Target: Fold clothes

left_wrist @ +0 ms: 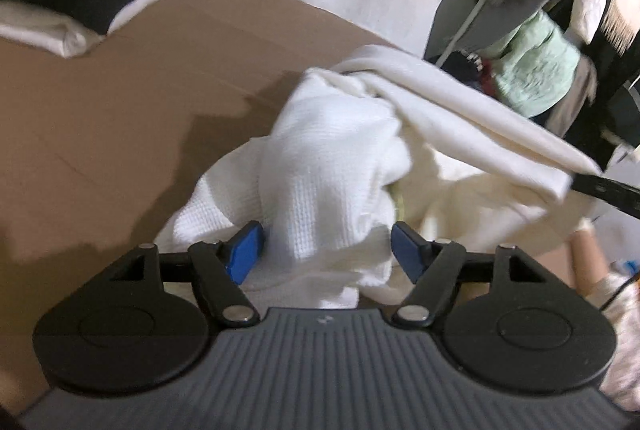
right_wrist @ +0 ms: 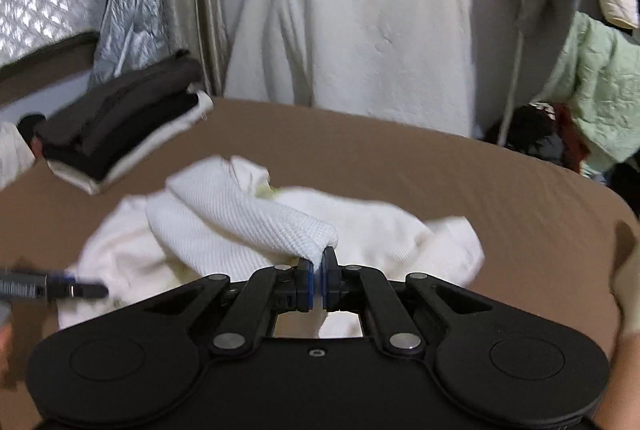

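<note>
A white waffle-knit garment (left_wrist: 332, 166) lies crumpled on the brown tabletop (left_wrist: 120, 110), with a smoother cream layer (left_wrist: 460, 110) draped over its right side. My left gripper (left_wrist: 326, 250) is open, its blue pads standing wide on either side of a bunched fold of the garment. In the right wrist view, my right gripper (right_wrist: 318, 266) is shut on a raised fold of the same garment (right_wrist: 224, 218) and lifts it off the heap. The right gripper's tip (left_wrist: 580, 182) also shows at the right of the left wrist view, pinching the cream edge. The left gripper (right_wrist: 80, 290) shows blurred at the left edge.
A stack of folded dark and white clothes (right_wrist: 120, 126) sits at the table's far left corner. Behind the table stands a chair draped in white cloth (right_wrist: 360, 22). A pale green quilted piece (right_wrist: 600, 82) and other clothes hang at the right. A hand (right_wrist: 628, 290) shows at the right edge.
</note>
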`<act>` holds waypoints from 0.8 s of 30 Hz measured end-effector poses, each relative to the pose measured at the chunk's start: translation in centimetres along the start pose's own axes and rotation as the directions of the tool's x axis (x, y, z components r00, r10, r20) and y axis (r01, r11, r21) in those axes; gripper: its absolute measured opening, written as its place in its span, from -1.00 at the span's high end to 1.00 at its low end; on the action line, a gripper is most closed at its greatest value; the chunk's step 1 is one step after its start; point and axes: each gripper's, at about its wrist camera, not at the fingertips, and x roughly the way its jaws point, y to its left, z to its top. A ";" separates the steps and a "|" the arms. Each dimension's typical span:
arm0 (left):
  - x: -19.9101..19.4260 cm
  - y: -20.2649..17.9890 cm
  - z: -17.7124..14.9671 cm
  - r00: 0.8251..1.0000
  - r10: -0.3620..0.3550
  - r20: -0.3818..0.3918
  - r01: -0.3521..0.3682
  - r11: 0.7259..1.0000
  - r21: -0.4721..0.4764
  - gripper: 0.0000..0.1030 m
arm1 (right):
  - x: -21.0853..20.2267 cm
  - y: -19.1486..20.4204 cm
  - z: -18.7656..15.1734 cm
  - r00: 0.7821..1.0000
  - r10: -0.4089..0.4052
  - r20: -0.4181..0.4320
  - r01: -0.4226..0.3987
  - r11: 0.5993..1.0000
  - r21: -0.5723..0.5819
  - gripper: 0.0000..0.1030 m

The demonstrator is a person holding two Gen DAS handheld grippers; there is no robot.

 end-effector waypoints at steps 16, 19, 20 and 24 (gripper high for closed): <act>-1.4 -2.2 0.3 0.985 0.106 0.139 -0.123 0.985 0.121 0.57 | -1.9 -1.8 -3.7 0.997 -0.006 -0.079 0.018 0.990 0.142 0.91; -2.8 -3.5 0.8 0.963 0.142 0.229 -0.184 0.968 0.172 0.61 | -3.4 -1.4 -3.4 1.000 0.018 -0.002 -0.018 0.995 0.094 0.91; -3.7 -3.9 1.0 0.955 0.135 0.263 -0.182 0.970 0.163 0.62 | -4.4 -1.1 -3.3 0.999 0.003 0.043 -0.005 0.998 0.060 0.91; -7.4 -3.6 3.1 0.929 0.089 0.360 -0.113 0.992 0.047 0.67 | -7.5 -0.7 -2.3 0.991 -0.083 0.103 0.083 0.997 0.003 0.91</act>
